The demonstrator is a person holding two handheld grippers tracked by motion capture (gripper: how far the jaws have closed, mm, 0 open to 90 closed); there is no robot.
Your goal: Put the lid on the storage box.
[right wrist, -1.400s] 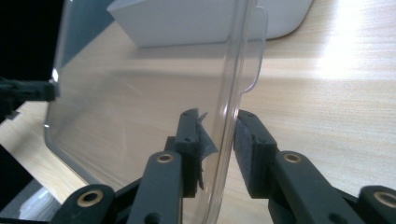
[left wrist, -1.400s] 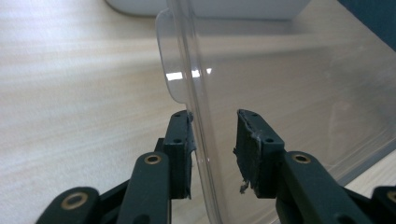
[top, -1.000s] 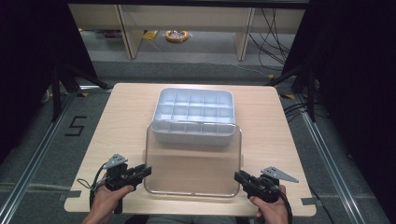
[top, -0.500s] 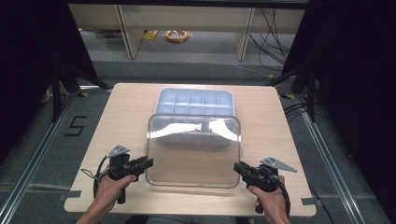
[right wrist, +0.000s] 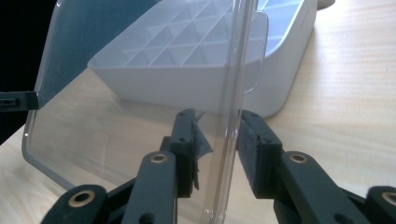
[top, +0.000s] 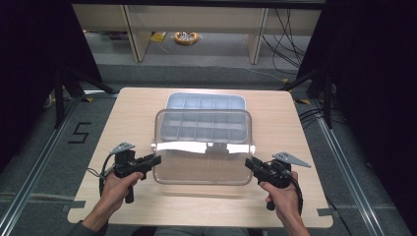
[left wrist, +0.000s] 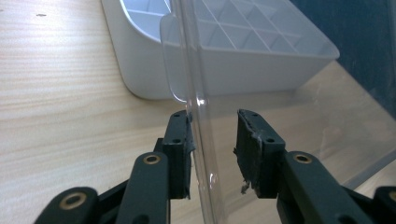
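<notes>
Clear lid [top: 204,147] between both raised grippers

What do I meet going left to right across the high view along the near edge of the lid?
Left hand → left gripper at the lid's left edge → clear lid → right gripper at its right edge → right hand. The white compartment tray lies farther back, partly behind the lid.

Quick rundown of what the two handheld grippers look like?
Both are black pistol-grip units. The left gripper and right gripper each carry a grey three-cornered plate and trail a black cable. Jaw links have brass-coloured rivets; worn black pads.
</notes>
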